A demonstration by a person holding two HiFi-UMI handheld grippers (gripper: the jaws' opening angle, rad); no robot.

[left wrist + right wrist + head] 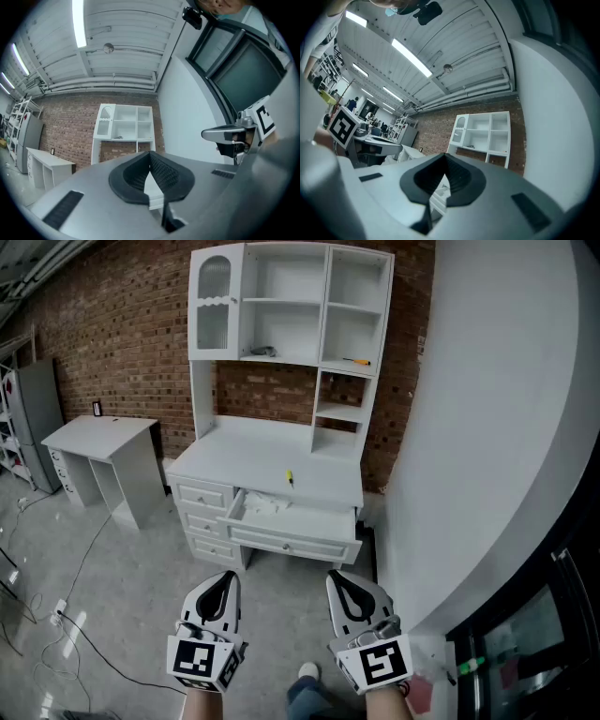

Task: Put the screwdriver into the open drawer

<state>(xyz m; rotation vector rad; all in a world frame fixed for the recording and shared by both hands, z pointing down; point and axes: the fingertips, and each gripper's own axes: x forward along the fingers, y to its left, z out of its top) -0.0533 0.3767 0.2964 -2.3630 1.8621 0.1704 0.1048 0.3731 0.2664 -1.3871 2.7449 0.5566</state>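
Jaws of the left gripper [227,577] and the right gripper [337,577] are pressed together with nothing held. Both are carried side by side, low before the person, aimed slightly upward at the white desk [246,448] and well apart from it. The yellow screwdriver [290,479] is seen lying on the desk's top, just behind the open drawer [292,538].

- your left gripper [224,577] and right gripper [338,577] have smooth pale grey shells with narrow black slots.
- black ribbed pads [165,174] line each one.
- each carries a cube [201,660] with black-and-white square markers.
- you wear blue jeans [314,699] and a white shoe [307,672].
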